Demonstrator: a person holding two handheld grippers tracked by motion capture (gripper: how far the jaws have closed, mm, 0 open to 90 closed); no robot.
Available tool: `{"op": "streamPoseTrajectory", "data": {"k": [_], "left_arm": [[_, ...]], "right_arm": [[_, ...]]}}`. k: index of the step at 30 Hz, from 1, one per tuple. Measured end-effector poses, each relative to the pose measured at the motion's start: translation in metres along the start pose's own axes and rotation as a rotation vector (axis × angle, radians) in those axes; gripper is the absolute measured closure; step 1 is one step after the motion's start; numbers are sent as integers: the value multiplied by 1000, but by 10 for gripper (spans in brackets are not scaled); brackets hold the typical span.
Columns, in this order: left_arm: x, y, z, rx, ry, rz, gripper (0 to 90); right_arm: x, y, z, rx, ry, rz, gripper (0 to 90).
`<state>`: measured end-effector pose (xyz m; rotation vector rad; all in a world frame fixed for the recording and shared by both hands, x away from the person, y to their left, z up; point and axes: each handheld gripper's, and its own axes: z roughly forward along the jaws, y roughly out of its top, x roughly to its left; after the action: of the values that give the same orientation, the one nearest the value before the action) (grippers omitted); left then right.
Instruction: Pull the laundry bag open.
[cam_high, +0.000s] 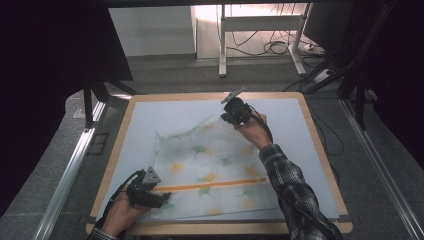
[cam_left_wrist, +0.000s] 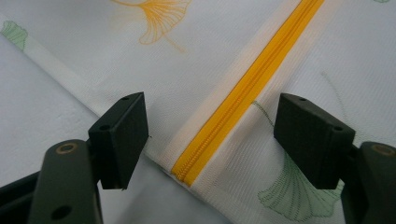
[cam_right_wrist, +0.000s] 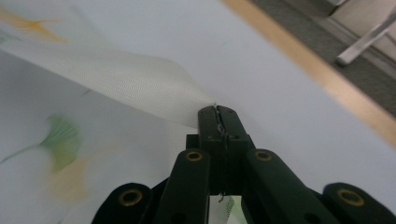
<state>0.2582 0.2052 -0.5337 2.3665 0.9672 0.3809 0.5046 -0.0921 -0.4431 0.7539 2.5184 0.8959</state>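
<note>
Mesh laundry bag (cam_high: 215, 170) flat mid-tabletop (cam_high: 150, 112). Right hand-held gripper (cam_high: 229, 118) clamped on far corner; left hand-held gripper (cam_high: 162, 196) jaws apart astride yellow zipper (cam_left_wrist: 243, 93) end. Advice: lift corner evenly, avoid dragging.

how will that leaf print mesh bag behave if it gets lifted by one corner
Probably floppy: where the right gripper pinches a corner, the mesh bag drapes in a soft curve. Likely light, since that thin pinch raises it. The yellow zipper may be its stiffest line, so it might fold around that.
</note>
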Motion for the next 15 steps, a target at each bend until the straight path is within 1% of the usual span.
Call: {"op": "streamPoseTrajectory", "data": {"k": [1,2,3,4,5,8,9,10,12,14,15], "left_arm": [[0,0,0,0,0,0,255],[0,0,0,0,0,0,255],[0,0,0,0,0,2,256],[0,0,0,0,0,2,256],[0,0,0,0,0,2,256],[0,0,0,-3,1,1,255],[0,0,0,-2,0,1,255],[0,0,0,-2,-2,0,255],[0,0,0,-4,-5,-4,255],[1,0,0,-4,-7,-6,254],[1,0,0,-3,-8,-8,254]], "right_arm": [[0,0,0,0,0,0,890],[-5,7,2,-6,-18,10,887],[-18,21,6,-15,-69,18,874],[-18,21,6,-15,-69,18,874],[-29,31,11,-20,-119,45,782],[-46,41,18,-19,-181,102,640],[-50,43,18,-18,-192,114,638],[-55,44,18,-22,-192,139,622],[-58,44,17,-28,-191,159,602],[-57,44,16,-21,-189,150,586],[-56,43,15,-16,-191,133,574]]}}
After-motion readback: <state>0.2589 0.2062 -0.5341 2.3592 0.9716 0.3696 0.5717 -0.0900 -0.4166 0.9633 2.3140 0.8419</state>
